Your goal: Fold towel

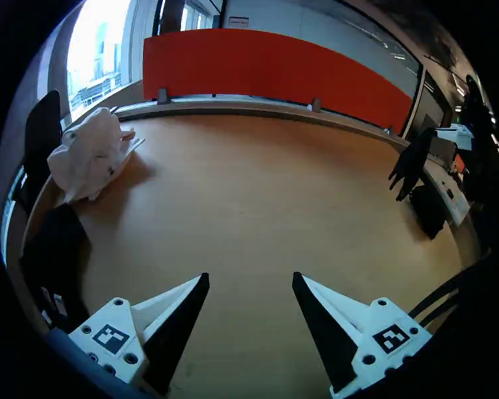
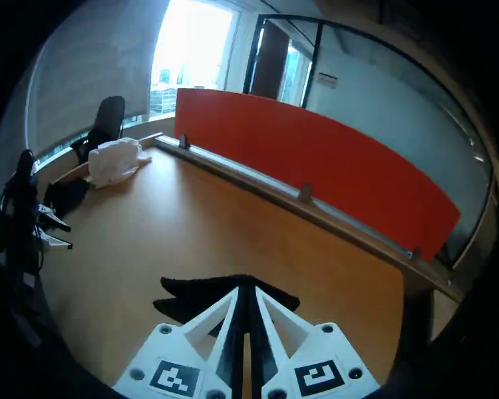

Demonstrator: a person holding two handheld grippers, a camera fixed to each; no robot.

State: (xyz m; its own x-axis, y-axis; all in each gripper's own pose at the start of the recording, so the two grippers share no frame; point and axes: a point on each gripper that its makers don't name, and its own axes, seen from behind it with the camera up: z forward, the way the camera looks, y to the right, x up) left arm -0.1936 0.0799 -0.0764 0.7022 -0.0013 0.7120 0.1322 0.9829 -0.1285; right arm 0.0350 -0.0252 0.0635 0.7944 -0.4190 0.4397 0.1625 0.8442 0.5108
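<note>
Office, long wooden table (image 1: pixel 249 199) running up to an orange divider panel (image 1: pixel 269 73), windows (image 1: pixel 100 53) behind.

Left gripper view, near to far:
- Left tongs (image 1: pixel 249 276) released, fingers spread wide, nothing between them. They hover over bare wood at 6 o'clock.
- Dark fabric (image 1: pixel 56 246) at 8 o'clock, on the table's left edge.
- White towel pile (image 1: pixel 90 156) at 10 o'clock, crumpled in the far left corner of the table, well apart from the tongs.
- Black office chair (image 1: pixel 42 130) just behind the pile.
- Black shape (image 1: pixel 409 166) at 3 o'clock by the table's right end. Can't tell what it is.

Right gripper view, near to far:
- Right tongs (image 2: pixel 247 289) clenched, fingers almost touching, tips pinching a black cloth (image 2: pixel 196 292) at 6 o'clock. The cloth spreads out to both sides of the tips and lies on the table (image 2: pixel 150 226).
- Left tongs (image 2: pixel 62 234) at 9 o'clock, near the table's left edge, well apart from the right pair.
- Dark fabric (image 2: pixel 66 193) just beyond them at the edge.
- White towel pile (image 2: pixel 115 159) at 10 o'clock, in the far corner next to the end of the orange divider panel (image 2: pixel 316 166).
- Office chair (image 2: pixel 106 120) behind it, bright windows (image 2: pixel 189 53) at 11 o'clock.
</note>
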